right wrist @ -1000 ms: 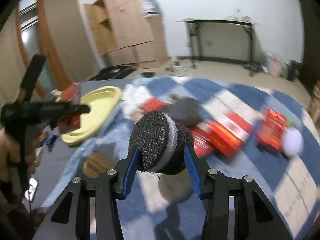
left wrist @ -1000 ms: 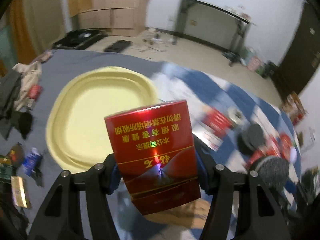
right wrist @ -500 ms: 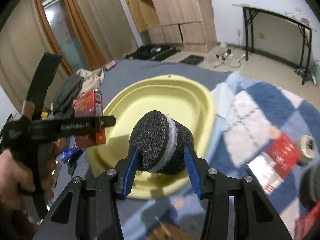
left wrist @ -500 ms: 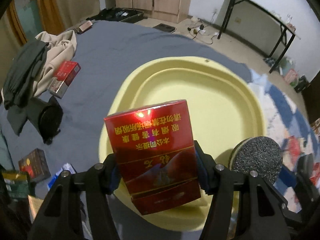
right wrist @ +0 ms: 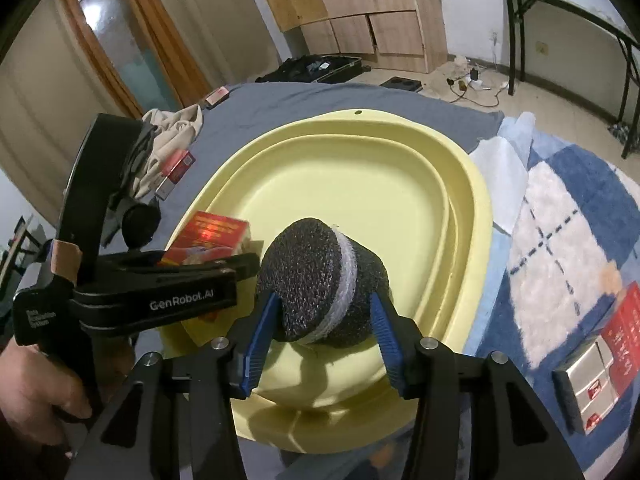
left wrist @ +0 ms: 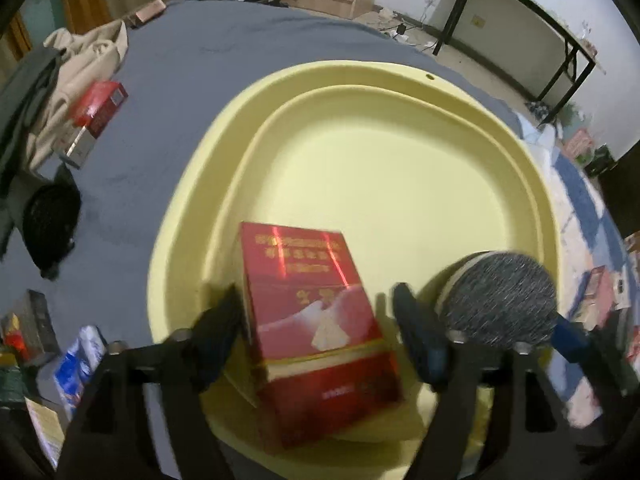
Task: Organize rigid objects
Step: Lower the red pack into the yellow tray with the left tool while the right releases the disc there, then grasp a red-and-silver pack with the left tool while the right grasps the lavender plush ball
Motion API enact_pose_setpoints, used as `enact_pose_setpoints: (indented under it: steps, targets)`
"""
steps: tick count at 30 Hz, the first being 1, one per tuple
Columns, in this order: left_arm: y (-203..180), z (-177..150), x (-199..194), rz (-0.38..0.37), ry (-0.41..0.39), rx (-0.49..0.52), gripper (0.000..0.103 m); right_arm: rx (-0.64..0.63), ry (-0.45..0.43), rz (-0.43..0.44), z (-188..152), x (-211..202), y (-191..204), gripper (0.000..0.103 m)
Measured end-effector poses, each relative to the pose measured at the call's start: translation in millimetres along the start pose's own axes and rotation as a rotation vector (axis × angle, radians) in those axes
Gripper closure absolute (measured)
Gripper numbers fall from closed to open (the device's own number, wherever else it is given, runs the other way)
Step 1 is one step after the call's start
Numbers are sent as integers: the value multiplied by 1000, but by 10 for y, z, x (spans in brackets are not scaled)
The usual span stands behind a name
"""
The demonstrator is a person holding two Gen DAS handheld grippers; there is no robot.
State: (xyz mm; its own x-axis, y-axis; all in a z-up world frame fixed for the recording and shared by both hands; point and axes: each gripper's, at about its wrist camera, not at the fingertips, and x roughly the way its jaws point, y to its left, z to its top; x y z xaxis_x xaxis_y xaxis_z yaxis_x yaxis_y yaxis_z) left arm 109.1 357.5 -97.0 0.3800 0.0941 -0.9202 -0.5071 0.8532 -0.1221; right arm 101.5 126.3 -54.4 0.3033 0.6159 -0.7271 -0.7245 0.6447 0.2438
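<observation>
The yellow basin point(left wrist: 400, 92) on the grey sheet point(left wrist: 192, 72) now fills my views; a second ago it lay further off and both my tongs were carrying. My left tongs point(left wrist: 316, 320) are opening: the red box point(left wrist: 316, 320) has tipped out of the pads and lies between them on the basin floor, near its close rim. My right tongs point(right wrist: 322, 322) are opening too, and the foam puck point(right wrist: 316, 280) sits loose between the blue pads point(right wrist: 262, 332), over the same rim. So I judge two things are delivered. More red boxes point(right wrist: 608, 344) wait on the blue rug point(right wrist: 560, 216).
</observation>
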Motion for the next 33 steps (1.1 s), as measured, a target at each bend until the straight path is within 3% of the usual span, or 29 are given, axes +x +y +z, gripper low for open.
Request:
enact_pose_setpoints:
  steps: [3, 4, 8, 11, 17, 20, 24, 26, 30, 33]
  targets:
    - [-47, 38, -290, -7, -66, -1, 0, -16, -21, -31, -123, -148, 11, 20]
    - [-82, 59, -443, -13, -99, -4, 0, -15, -35, -34, -152, -222, 19, 9]
    - [-443, 37, -937, -84, -176, 59, 0, 67, -148, -51, -350, -815, -23, 0]
    - [-857, -100, -1198, -180, -198, 141, 0, 154, -247, -94, -601, -1407, -188, 0]
    - [-1597, -670, -1354, -307, -154, 351, 0, 184, -312, -263, -1335, -2544, -632, 0]
    - [-1890, -814, -1319, -291, -141, 463, 0, 213, -312, -365, -1766, -3060, -940, 0]
    - [-2077, -907, -1321, -276, -156, 509, 0, 331, -301, -522, -2290, -3632, -1486, 0]
    - [-2158, -933, -1278, -295, -153, 527, 0, 388, -281, -554, -2447, -3757, -1751, 0]
    - [-2355, -986, -1120, -290, -161, 578, 0, 448, -207, -597, -2383, -3690, -2206, 0]
    - [-2505, -975, -944, -299, -185, 630, 0, 498, -212, -608, -2283, -3588, -2573, 0]
